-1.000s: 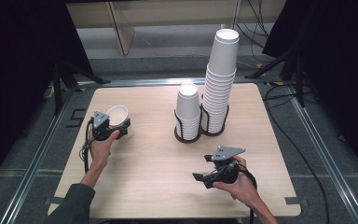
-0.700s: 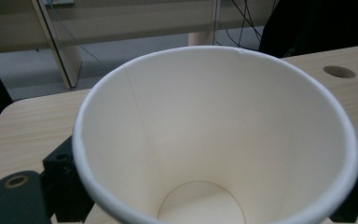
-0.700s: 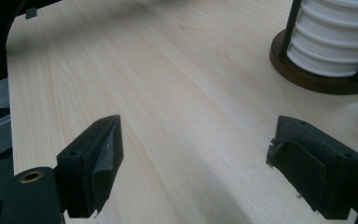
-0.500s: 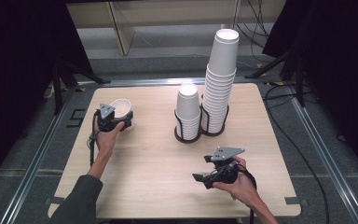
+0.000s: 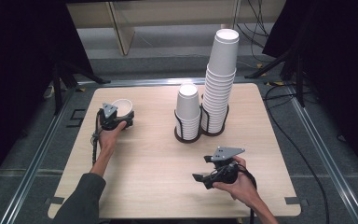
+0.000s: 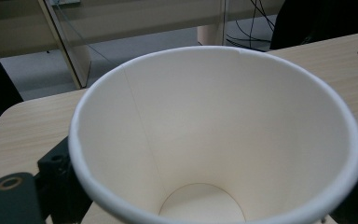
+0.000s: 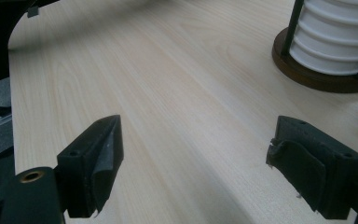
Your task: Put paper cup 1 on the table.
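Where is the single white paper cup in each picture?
High view: the single cup stands upright at the table's left side, between the jaws of the left gripper.
Left gripper view: the cup is close up, open mouth facing the camera.
Right gripper view: not in it.
Shared landmark: the pale wooden table, seen in all three.

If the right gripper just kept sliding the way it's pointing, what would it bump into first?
Probably nothing soon. The right gripper, jaws open, points left across bare table. The cup holder lies off to one side of that line. Farther on comes the table's edge, though depth is hard to judge.
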`<state>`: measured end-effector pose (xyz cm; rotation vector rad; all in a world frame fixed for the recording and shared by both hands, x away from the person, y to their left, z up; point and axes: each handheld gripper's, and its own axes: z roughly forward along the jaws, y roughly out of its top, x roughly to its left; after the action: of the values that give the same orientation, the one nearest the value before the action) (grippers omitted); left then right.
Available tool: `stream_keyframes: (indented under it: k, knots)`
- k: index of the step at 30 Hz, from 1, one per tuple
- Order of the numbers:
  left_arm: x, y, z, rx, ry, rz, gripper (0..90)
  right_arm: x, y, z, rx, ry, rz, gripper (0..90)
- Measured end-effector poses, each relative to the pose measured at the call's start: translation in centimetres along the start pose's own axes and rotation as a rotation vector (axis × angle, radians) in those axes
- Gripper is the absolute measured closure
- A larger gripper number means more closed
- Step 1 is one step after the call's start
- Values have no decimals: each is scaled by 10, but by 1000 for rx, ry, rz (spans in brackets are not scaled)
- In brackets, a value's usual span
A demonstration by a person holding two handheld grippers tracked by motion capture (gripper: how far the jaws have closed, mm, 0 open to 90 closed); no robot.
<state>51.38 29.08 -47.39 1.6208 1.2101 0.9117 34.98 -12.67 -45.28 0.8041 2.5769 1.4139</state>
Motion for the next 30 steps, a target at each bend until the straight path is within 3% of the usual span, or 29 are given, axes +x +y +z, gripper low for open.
stream_keyframes:
  k: [2,9,21,24,26,30]
  knots:
    - [1,-2,1,8,-7,-7,100,1,0,-1,-5,-37,-12,177]
    - [2,-14,-2,42,-23,-33,136,1,0,-1,3,-34,-17,177]
    - [3,-17,-13,95,-47,-26,142,0,0,-1,0,-37,-20,177]
    - [1,-18,-17,124,-41,-24,143,1,0,-2,1,-30,-5,178]
    - [0,-18,-22,129,-42,-24,143,0,0,0,-1,5,-5,178]
    - [-1,-18,-32,134,-41,-33,144,1,0,-2,-2,-36,-14,178]
